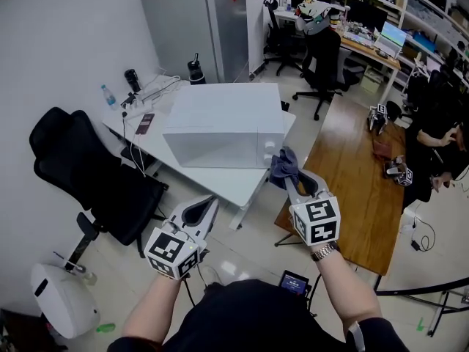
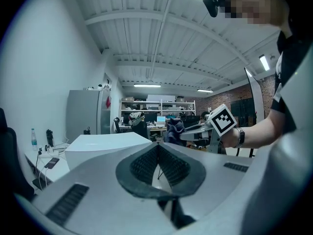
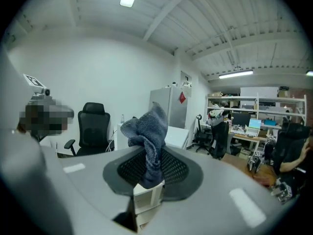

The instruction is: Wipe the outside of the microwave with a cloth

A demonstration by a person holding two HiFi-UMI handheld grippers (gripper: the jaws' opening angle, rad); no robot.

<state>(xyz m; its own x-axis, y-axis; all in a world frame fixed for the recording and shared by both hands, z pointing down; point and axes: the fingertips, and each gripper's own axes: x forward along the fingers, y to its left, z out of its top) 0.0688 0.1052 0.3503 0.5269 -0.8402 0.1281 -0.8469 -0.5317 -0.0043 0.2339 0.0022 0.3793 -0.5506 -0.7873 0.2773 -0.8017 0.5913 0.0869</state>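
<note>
The white boxy microwave [image 1: 223, 127] lies just beyond my right gripper [image 1: 286, 183], which pinches the crumpled blue-grey cloth [image 1: 281, 165]. My left gripper [image 1: 210, 204], closed and empty, sits farther back.

head: steeply down, high | gripper views: level along jaws | shared: microwave [image 1: 220, 123]

Microwave [image 1: 220, 127] lower rt corner behind cloth [image 1: 283, 167], controls prob unreadable
</note>
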